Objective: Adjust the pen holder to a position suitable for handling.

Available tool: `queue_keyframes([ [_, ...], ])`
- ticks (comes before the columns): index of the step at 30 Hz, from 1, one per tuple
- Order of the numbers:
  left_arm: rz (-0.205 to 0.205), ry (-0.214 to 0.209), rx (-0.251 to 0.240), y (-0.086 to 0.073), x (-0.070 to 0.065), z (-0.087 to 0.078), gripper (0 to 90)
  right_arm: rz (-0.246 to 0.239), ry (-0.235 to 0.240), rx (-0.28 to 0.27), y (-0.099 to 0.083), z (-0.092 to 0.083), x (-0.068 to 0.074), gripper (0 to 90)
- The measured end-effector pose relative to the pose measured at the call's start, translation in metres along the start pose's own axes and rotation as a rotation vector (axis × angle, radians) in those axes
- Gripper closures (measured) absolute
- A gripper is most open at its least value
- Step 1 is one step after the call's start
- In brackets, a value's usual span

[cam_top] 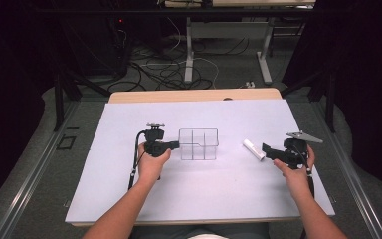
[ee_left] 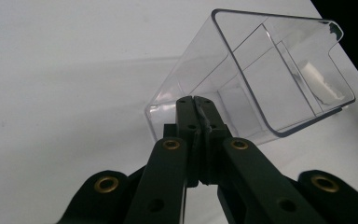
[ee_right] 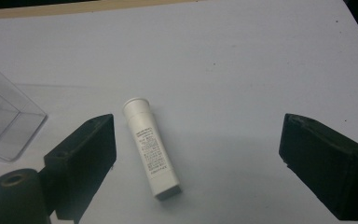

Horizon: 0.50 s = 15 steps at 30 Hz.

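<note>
My left gripper (cam_top: 171,145) level, jaws pinched together, pointing right. My right gripper (cam_top: 271,149) jaws spread wide, pointing left. Forearms angled inward.

Open mat between clear organizer (cam_top: 199,144) and white tube (cam_top: 254,149) — nothing blocks the way

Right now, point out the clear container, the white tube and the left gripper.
clear container (cam_top: 199,144): high view, its divided middle.
white tube (ee_right: 151,150): right gripper view, its printed side.
left gripper (ee_left: 196,103): left gripper view, tips shut on the container's wall.
</note>
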<state>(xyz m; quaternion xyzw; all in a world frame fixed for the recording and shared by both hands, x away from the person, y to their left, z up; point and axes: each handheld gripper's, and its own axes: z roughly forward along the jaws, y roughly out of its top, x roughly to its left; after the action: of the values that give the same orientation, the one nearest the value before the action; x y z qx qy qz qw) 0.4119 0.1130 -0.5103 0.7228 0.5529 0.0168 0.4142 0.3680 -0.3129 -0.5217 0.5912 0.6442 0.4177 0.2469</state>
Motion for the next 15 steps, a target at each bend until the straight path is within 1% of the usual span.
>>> queue_keyframes([
  [1, -0.004, 0.002, -0.008, -0.001, -0.001, 0.001, 90.0, 0.000, 0.000, -0.001, 0.000, 0.000, 0.000, 10.3],
  [2, 0.000, 0.003, -0.008, -0.001, -0.002, 0.002, 90.0, 0.000, 0.005, 0.003, 0.000, 0.000, 0.000, 10.4],
  [4, -0.007, -0.005, -0.010, -0.001, -0.001, 0.002, 90.0, 0.004, 0.007, 0.005, 0.000, 0.000, 0.001, 10.4],
  [8, -0.006, 0.000, -0.013, 0.000, 0.000, 0.001, 90.0, 0.002, 0.007, 0.006, 0.000, 0.000, 0.001, 10.5],
  [9, -0.003, 0.005, -0.020, 0.000, 0.001, -0.001, 90.0, -0.004, 0.007, 0.003, 0.000, -0.001, 0.000, 10.9],
  [10, 0.001, 0.011, -0.022, 0.000, 0.002, -0.003, 90.0, 0.003, 0.004, 0.004, 0.001, -0.001, 0.001, 11.6],
  [11, -0.001, 0.018, -0.028, 0.001, 0.003, -0.005, 90.0, -0.007, -0.001, 0.003, 0.001, -0.002, 0.001, 12.0],
  [13, -0.003, 0.021, -0.035, 0.001, 0.004, -0.008, 90.0, -0.009, 0.005, 0.003, 0.003, -0.003, 0.003, 12.2],
  [14, -0.002, 0.024, -0.047, 0.000, 0.006, -0.013, 89.3, -0.011, 0.016, 0.004, 0.004, -0.004, 0.004, 12.3],
  [15, -0.001, 0.021, -0.050, 0.000, 0.008, -0.016, 88.1, -0.023, 0.016, -0.006, 0.005, -0.005, 0.006, 12.2],
])
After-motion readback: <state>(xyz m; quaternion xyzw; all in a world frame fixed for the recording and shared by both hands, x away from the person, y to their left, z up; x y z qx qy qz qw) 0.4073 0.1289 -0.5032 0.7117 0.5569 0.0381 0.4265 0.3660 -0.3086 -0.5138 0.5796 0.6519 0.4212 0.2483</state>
